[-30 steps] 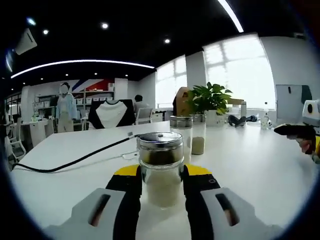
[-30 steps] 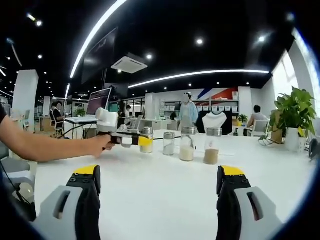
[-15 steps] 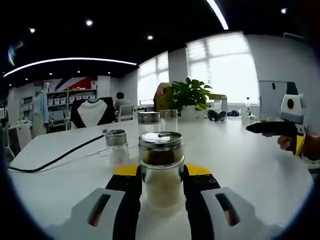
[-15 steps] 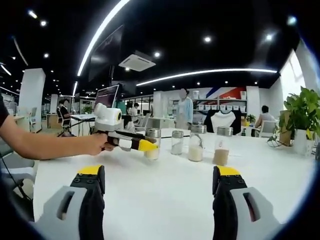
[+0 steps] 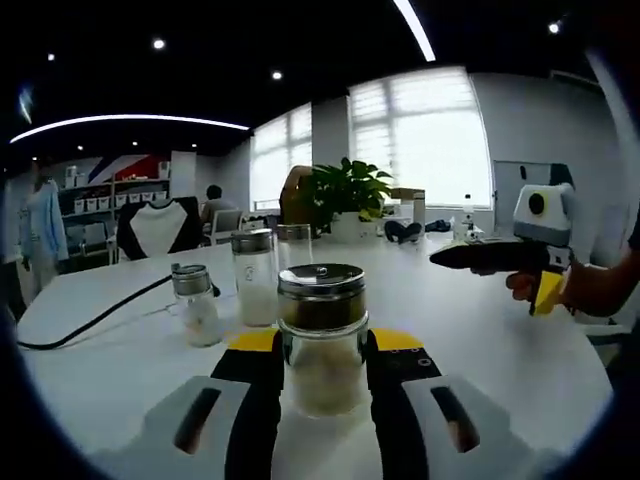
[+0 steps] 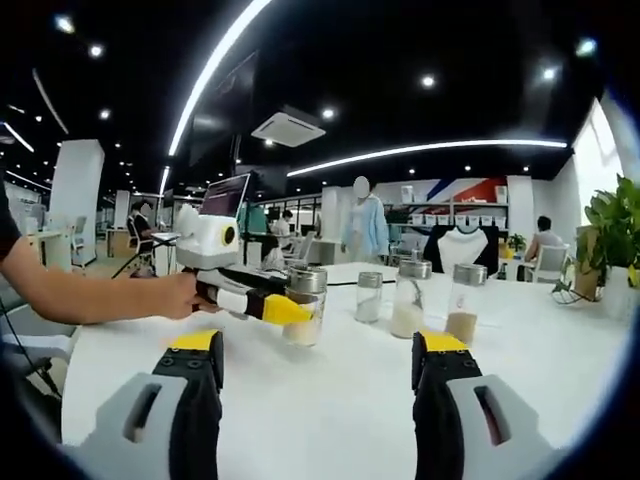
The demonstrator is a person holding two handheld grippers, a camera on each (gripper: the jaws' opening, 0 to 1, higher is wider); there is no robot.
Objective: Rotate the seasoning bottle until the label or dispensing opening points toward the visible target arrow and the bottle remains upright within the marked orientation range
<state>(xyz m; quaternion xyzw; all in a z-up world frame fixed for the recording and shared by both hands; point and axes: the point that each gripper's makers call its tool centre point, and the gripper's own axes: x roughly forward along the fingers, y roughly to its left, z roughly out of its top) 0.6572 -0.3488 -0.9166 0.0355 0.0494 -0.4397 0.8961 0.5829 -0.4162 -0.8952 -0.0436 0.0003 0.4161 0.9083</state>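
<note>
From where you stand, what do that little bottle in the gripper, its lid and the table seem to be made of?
The seasoning bottle, clamped in the left gripper, looks like clear glass or plastic, since pale powder shows through its wall. Its lid looks like polished metal, silvery with bright reflections. The table seems a smooth white laminate or painted top with a soft sheen; its core cannot be told.

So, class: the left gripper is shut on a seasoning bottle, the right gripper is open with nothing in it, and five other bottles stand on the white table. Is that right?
Not quite: the count is wrong. Three other bottles stand on the white table, not five, as the right gripper view shows. The rest holds: the left gripper is shut on a seasoning bottle, and the right gripper is open with nothing in it.
</note>
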